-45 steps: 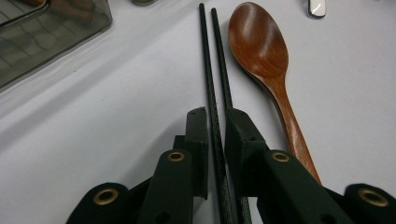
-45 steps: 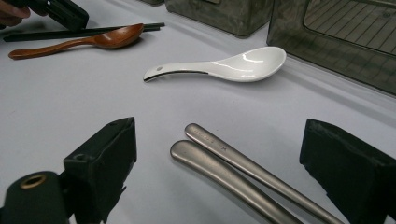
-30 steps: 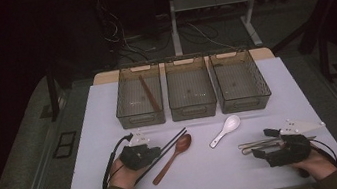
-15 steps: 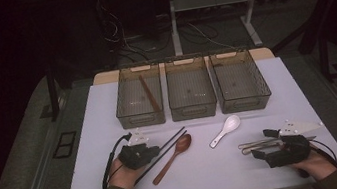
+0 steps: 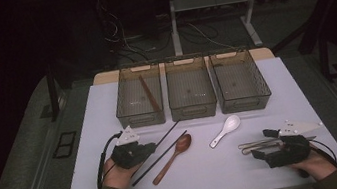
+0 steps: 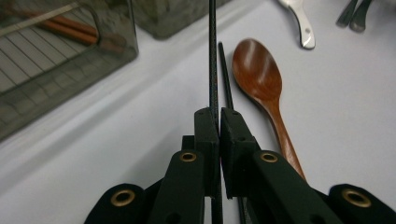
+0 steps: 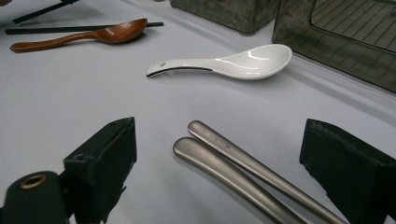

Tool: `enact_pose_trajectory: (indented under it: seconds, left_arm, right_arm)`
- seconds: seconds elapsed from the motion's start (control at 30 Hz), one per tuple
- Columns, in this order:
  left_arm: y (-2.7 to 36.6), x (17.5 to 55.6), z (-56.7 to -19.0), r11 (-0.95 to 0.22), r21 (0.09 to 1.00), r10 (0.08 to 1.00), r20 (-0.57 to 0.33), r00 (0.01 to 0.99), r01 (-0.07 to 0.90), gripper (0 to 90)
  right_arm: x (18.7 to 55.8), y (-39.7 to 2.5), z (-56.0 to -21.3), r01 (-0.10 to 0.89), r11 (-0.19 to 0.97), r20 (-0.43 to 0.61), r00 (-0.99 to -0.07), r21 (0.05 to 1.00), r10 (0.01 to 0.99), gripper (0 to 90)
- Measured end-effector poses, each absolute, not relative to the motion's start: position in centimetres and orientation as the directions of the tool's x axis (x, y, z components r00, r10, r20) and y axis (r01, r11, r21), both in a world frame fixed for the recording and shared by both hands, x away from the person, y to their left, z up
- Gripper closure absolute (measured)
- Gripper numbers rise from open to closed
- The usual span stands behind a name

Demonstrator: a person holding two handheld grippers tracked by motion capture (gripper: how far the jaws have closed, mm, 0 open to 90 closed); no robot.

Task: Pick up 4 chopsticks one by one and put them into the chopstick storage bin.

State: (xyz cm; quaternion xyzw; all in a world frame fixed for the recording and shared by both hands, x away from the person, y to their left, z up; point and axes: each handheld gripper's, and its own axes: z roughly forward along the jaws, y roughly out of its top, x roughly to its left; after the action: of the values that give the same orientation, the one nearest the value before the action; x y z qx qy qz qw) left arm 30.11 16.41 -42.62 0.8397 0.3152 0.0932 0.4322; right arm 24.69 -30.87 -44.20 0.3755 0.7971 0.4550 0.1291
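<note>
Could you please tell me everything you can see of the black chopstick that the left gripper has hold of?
The chopstick is a thin, straight, matt black rod. It is pinched between the shut jaws of the left gripper and points toward the bins. A second black chopstick lies close alongside it, next to the wooden spoon.

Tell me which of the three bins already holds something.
The left bin: a brown wooden stick lies inside it, while the middle bin and right bin look empty.

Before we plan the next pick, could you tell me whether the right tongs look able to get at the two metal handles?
Probably yes: the right tongs stand open astride the metal handles, with nothing between.
</note>
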Motion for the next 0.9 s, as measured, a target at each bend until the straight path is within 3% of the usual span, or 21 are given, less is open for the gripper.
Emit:
enact_pose_trajectory:
  seconds: [0.9]
  left_arm:
    - [17.6, 32.2, -37.9, -0.310, 0.870, 0.617, -0.123, 0.778, 0.383, 85.3]
  right_arm:
    - [24.8, -30.9, -44.3, 0.481, 0.298, 0.139, -0.683, 0.825, 0.717, 10.7]
